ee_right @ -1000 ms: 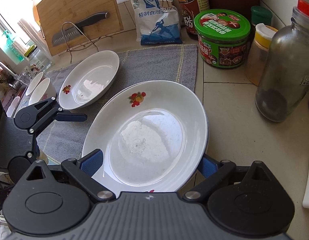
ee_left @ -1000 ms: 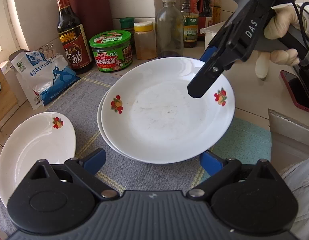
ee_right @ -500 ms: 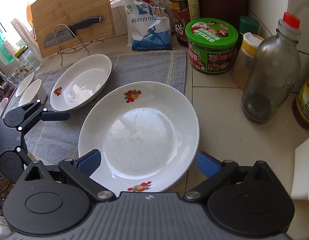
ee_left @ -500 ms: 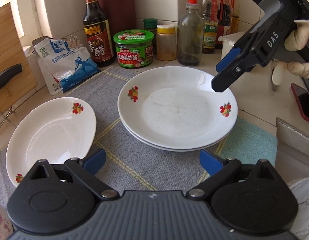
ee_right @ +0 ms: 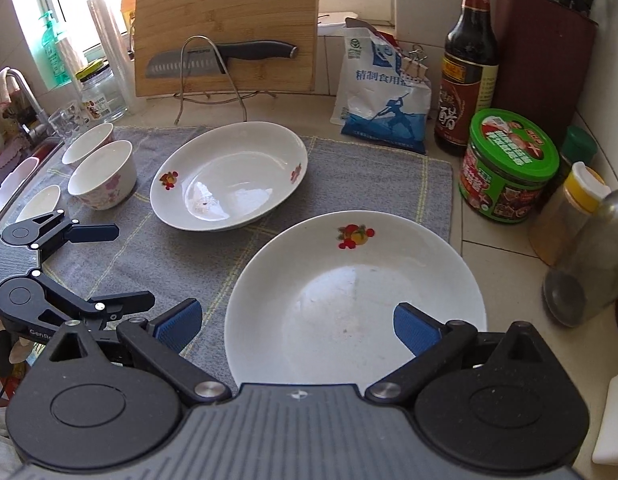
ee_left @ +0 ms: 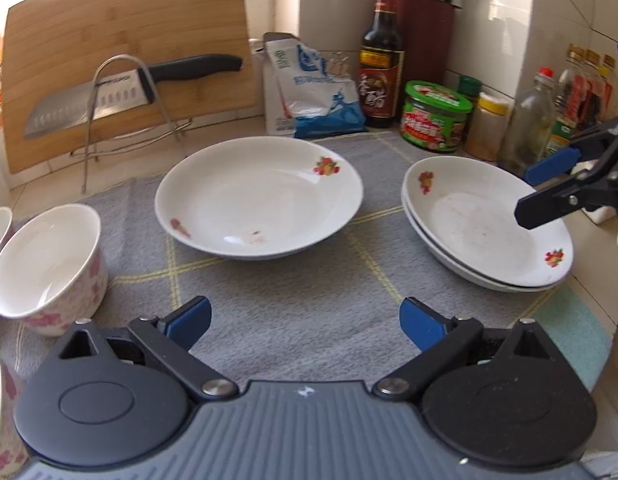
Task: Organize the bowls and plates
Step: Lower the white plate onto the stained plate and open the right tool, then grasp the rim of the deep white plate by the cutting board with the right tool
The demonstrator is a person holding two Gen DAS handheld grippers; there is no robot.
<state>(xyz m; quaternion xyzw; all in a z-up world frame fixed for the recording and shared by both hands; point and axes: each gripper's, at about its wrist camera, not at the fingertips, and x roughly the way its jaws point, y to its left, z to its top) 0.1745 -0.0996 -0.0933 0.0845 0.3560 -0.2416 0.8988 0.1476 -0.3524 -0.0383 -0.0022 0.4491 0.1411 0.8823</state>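
A stack of two white plates with fruit prints (ee_left: 485, 224) (ee_right: 357, 288) sits at the right edge of the grey mat (ee_left: 301, 280). A single white plate (ee_left: 261, 196) (ee_right: 229, 176) lies on the mat to their left. A white bowl with pink flowers (ee_left: 49, 268) (ee_right: 103, 178) stands at the left, with more bowls (ee_right: 89, 142) beyond it. My left gripper (ee_left: 305, 318) is open and empty above the mat, facing the single plate. My right gripper (ee_right: 297, 322) is open and empty over the near rim of the stack; it also shows in the left wrist view (ee_left: 549, 188).
A cutting board (ee_right: 225, 24) with a knife (ee_right: 221, 58) on a wire rack stands behind the mat. A salt bag (ee_right: 383, 96), a vinegar bottle (ee_right: 469, 64), a green jar (ee_right: 507, 164) and more bottles (ee_left: 537, 116) line the back right. A sink tap (ee_right: 25, 96) is far left.
My left gripper has swung left, from the stack towards the single plate, bringing the bowl into view. My right gripper has drawn back from the stack. Both stayed open.
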